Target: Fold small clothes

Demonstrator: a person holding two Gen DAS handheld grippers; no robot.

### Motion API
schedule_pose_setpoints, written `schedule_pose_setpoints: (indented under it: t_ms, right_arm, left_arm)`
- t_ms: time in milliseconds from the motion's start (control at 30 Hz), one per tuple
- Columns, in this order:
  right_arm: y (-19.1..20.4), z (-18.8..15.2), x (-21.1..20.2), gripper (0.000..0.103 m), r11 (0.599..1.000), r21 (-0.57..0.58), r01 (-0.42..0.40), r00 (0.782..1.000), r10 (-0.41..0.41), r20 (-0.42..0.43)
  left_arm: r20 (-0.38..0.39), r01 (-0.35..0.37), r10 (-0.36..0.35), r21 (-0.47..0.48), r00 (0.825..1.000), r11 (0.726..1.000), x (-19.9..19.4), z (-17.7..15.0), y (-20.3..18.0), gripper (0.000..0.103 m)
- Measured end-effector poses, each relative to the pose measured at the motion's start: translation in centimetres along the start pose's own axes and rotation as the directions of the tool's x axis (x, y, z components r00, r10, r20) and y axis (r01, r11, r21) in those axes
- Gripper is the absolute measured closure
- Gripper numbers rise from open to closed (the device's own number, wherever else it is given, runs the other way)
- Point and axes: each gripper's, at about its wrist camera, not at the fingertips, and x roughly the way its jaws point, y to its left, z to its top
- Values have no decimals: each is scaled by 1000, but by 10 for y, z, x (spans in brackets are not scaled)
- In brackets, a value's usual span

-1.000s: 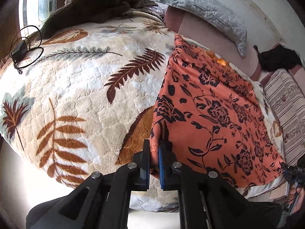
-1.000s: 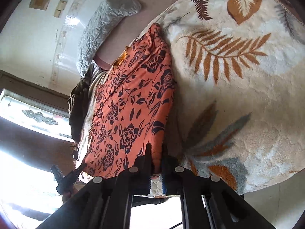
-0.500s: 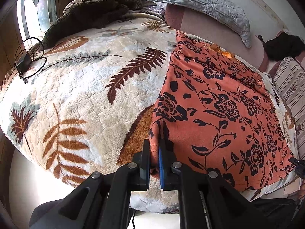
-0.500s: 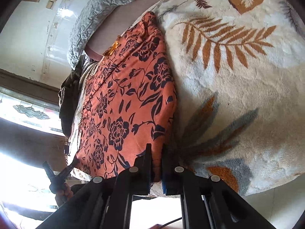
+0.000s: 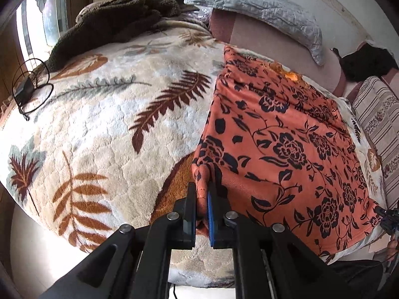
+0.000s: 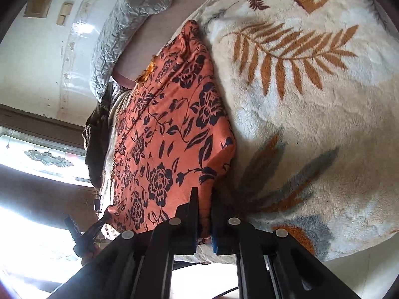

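Orange floral cloth (image 5: 286, 149) lies spread flat on the bed, over my leaf-patterned blanket (image 5: 112, 129), and everything else I place against it. My left tongs (image 5: 202, 196) are closed on its near left corner, the fabric bunched into a small ridge between the two black fingers (image 5: 190, 199). My right tongs (image 6: 204, 199) are pinched shut on the opposite near corner, a strip of orange showing between the jaws. From the left wrist view I see the right tongs as a small dark shape at the cloth's far near-edge corner; from the right wrist view the left tongs and the hand holding them appear at the other end of that edge. Beyond the cloth's far edge a grey quilted pillow (image 5: 261, 7) leans against the wall. Off to the cloth's left and further back, a brown fleece heap (image 5: 119, 17) sits on the blanket, with a black coiled cable (image 5: 30, 87) near the bed's edge. To the cloth's right lies a striped cushion (image 5: 376, 114).
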Motion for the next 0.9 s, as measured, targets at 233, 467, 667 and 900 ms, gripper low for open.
schedule_pose_setpoints:
  t_ms: [233,467,667,900]
  right_arm:
    - [-1,-4,-2,95,1000,3,-12,1000,12,7]
    - [-1,-7,-6,95,999,29,-30,999,29,15]
    - [-1,-1,5,95,997,53,-60,998,61,-16]
    - [50,98,6,95,980,-18,-196,978,197,64]
  left_arm:
    - [5,5,-5,8,1000,1000,-5,6,-4,96]
    - [0,25,-25,-10,1000,1000,-10,10,-5,96]
    - [-79,37,-37,1,996,999,1,20,-6,96]
    - [44,166,-167,28,985,986,-3,134,-27,96]
